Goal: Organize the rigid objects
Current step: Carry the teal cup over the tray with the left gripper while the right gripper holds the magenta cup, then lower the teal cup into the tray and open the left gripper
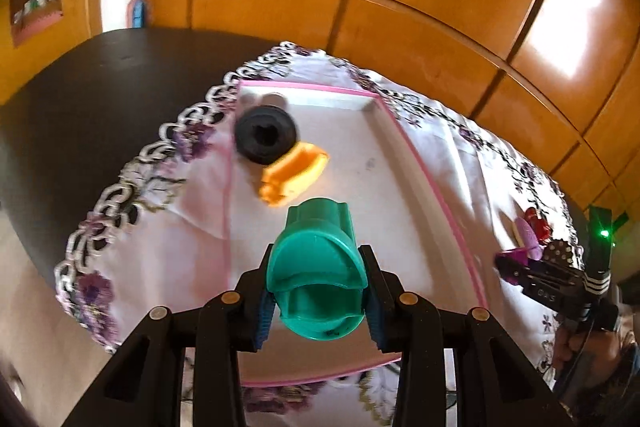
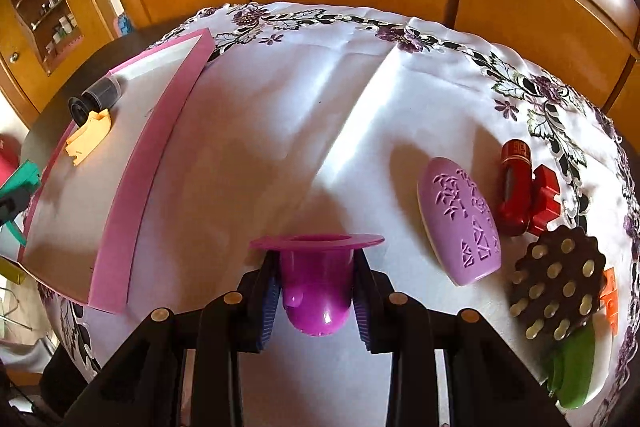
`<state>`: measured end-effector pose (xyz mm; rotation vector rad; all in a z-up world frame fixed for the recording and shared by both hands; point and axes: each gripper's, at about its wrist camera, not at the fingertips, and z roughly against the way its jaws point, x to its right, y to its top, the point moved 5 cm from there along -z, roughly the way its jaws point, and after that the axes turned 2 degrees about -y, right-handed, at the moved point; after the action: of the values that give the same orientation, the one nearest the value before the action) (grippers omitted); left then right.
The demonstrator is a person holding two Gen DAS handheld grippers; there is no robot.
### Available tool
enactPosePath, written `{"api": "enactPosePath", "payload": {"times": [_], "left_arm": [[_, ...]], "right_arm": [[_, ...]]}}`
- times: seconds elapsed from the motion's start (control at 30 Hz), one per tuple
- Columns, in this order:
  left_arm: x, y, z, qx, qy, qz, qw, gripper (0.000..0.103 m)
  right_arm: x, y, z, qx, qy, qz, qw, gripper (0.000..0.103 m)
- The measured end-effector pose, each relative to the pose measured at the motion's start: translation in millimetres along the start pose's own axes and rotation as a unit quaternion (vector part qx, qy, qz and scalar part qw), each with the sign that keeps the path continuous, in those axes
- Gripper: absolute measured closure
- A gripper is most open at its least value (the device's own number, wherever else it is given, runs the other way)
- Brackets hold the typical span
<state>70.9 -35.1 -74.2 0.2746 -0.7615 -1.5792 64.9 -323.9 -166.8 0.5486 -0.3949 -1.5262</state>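
Clearly both hands are mid-delivery, each carrying one piece toward the pink-rimmed tray (image 1: 432, 163).

From the left wrist, the left gripper (image 1: 318, 301) is clamped on a teal plastic piece (image 1: 318, 267), held in the air above the near half of the tray. A black ring-shaped part (image 1: 264, 135) and an orange block (image 1: 294, 173) already lie near the tray's far left corner, touching each other. The step in hand looks like placing the teal piece; the next move calls for lowering it onto bare tray floor, clear of those two, before the pads let go. At the right edge of this view the other tool is only partly seen.

From the right wrist, the right gripper (image 2: 316, 291) grasps a magenta flanged cup (image 2: 316, 283) over the cloth-covered tabletop (image 2: 280, 107), with the tray well off to its left. It probably has to travel across to the tray. Toward the tabletop's right edge wait a lilac embossed oval (image 2: 460, 223), a red cylinder (image 2: 514, 187), a brown studded disc (image 2: 558, 283) and a green piece (image 2: 576, 371), the last cut off by the frame. A small orange thing behind the disc is mostly hidden.
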Motion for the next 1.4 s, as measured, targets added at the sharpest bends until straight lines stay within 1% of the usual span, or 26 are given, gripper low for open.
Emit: {"api": "enactPosePath", "payload": {"times": [0.13, 0.23, 0.4, 0.5, 0.7, 0.8, 0.87, 0.93, 1.07, 1.23, 1.3, 1.33, 1.37, 1.4], "left_arm": [[-6, -2, 3, 0.008, 0.029, -0.015, 0.9994, 0.065], [-1, -7, -2, 0.005, 0.048, -0.037, 0.9982, 0.065], [19, -8, -5, 0.012, 0.054, -0.075, 0.9957, 0.065], [28, -8, -13, 0.003, 0.049, -0.087, 0.995, 0.065], [30, -9, -30, -0.026, 0.032, -0.081, 0.9959, 0.065], [22, -7, -40, -0.04, 0.03, -0.067, 0.9965, 0.065], [12, -4, -49, -0.048, 0.036, -0.058, 0.9965, 0.065], [5, 1, -57, -0.045, 0.048, -0.064, 0.9958, 0.065], [-3, 15, -68, -0.037, 0.06, -0.062, 0.9956, 0.065], [-7, 25, -70, -0.031, 0.062, -0.053, 0.9962, 0.064], [-5, 26, -66, -0.023, 0.063, -0.058, 0.9961, 0.059], [-4, 25, -64, -0.02, 0.064, -0.06, 0.9959, 0.053], [-3, 24, -61, -0.016, 0.067, -0.061, 0.9958, 0.05], [-2, 22, -59, -0.014, 0.069, -0.062, 0.9956, 0.05]], "right_arm": [[0, 0, -1, 0.007, 0.005, -0.002, 1.0, 0.071], [0, -1, -1, 0.011, 0.006, -0.003, 1.0, 0.071], [0, -2, 0, 0.016, 0.009, -0.004, 1.0, 0.071], [-1, -2, 0, 0.017, 0.008, -0.004, 1.0, 0.071], [-1, -2, 1, 0.019, 0.007, -0.006, 1.0, 0.071], [-1, -2, 1, 0.019, 0.005, -0.006, 1.0, 0.071], [-2, -2, 0, 0.018, 0.003, -0.005, 1.0, 0.071], [-2, -2, 0, 0.018, 0.002, -0.006, 1.0, 0.071], [-2, -1, 0, 0.017, 0.0, -0.009, 1.0, 0.071], [-2, -1, 0, 0.016, 0.0, -0.011, 1.0, 0.071], [-2, -1, 0, 0.016, 0.0, -0.012, 1.0, 0.071], [-2, -1, -1, 0.016, 0.0, -0.012, 1.0, 0.071], [-2, -1, -1, 0.016, 0.0, -0.012, 1.0, 0.071], [-2, -1, 0, 0.016, 0.0, -0.012, 1.0, 0.071]]}}
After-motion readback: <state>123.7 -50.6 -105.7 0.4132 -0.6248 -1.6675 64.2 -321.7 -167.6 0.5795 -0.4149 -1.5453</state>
